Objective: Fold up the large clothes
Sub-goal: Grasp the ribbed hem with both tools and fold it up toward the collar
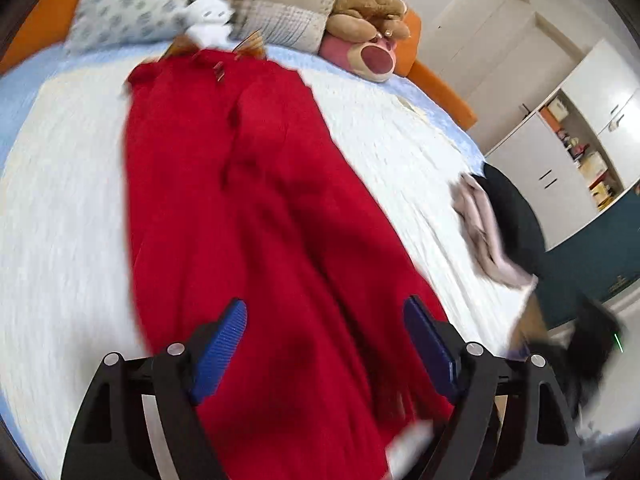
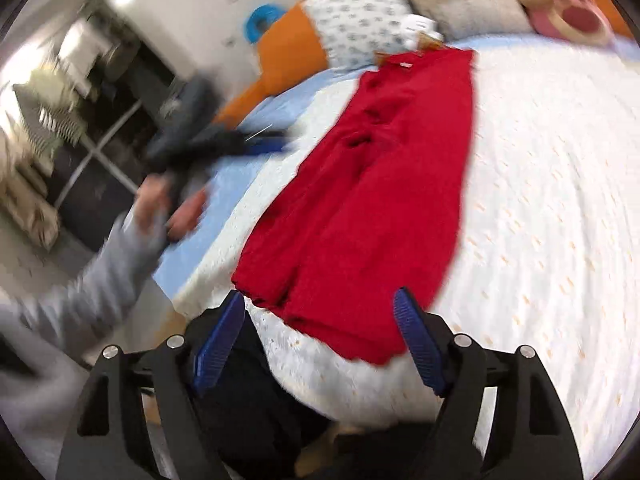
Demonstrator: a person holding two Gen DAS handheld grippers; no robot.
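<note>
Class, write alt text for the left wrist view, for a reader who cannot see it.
A long red garment lies lengthwise on a white bedspread, with the open left gripper above its near end, holding nothing. Pillows and plush toys sit at the bed's head.

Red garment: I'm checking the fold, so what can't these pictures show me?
- Left wrist view: red garment near hem passes behind the left gripper; motion blur hides creases.
- Right wrist view: its collar label is too small to read.

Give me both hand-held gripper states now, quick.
Left hand-held gripper: open, holding nothing, above the red garment.
Right hand-held gripper: open, empty.
</note>
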